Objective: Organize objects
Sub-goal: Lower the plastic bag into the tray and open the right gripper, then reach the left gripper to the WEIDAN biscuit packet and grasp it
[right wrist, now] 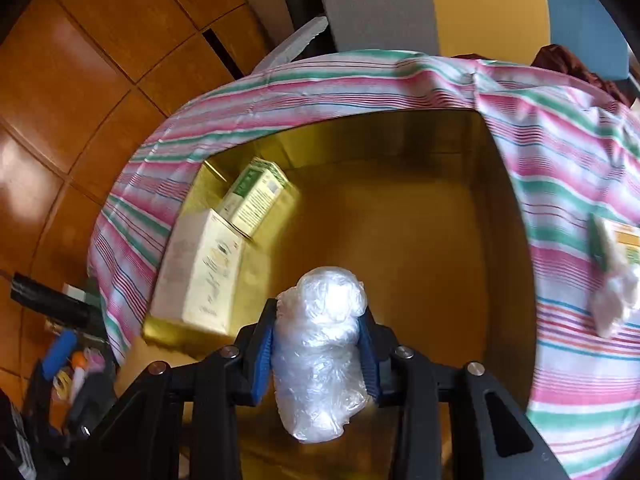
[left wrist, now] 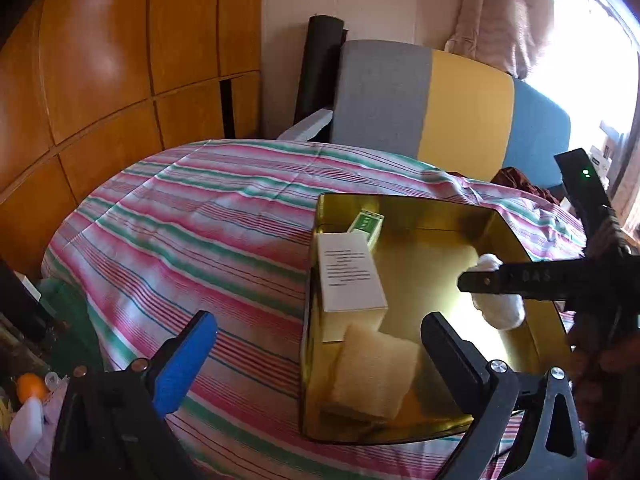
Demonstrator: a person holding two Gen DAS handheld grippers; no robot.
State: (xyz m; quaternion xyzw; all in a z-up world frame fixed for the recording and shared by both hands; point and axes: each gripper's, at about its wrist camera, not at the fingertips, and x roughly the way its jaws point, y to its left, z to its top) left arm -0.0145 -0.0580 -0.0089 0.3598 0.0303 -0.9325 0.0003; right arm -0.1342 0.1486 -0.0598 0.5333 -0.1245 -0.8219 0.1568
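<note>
**Two grippers at the gold box, one carrying a plastic-wrapped bundle**

Two grippers worked around the gold box [left wrist: 404,200], which sat on the striped cloth [left wrist: 192,216] and serves as the landmark.

Left of the box, over bare cloth, the left gripper [left wrist: 320,344] hung with its jaws spread wide and nothing between them; its right finger reached over the box's near-left corner.

Inside the box, against its left wall, lay a white carton [left wrist: 350,276] with a green-and-white carton [right wrist: 256,196] just beyond it toward the far-left corner. A pale sponge-like pad [left wrist: 372,372] rested in the near-left corner, just in front of the white carton.

Over the open right half of the box, the right gripper [right wrist: 320,354] was clamped on a plastic-wrapped bundle [right wrist: 320,344], blue pads pressing its two flanks at mid-length, both ends sticking out past the fingers. The bundle was above the box floor, not yet resting on it.

Right of the box, on the cloth, lay a flat packet [right wrist: 616,264] with some crumpled white wrapping; its details were too blurred to read.

The bundle looked light, soft and crinkly, its film probably slippery, so a squeeze across the middle seemed the safest hold. A hard pinch would likely dent it, and a loose one might let it slide out.
</note>
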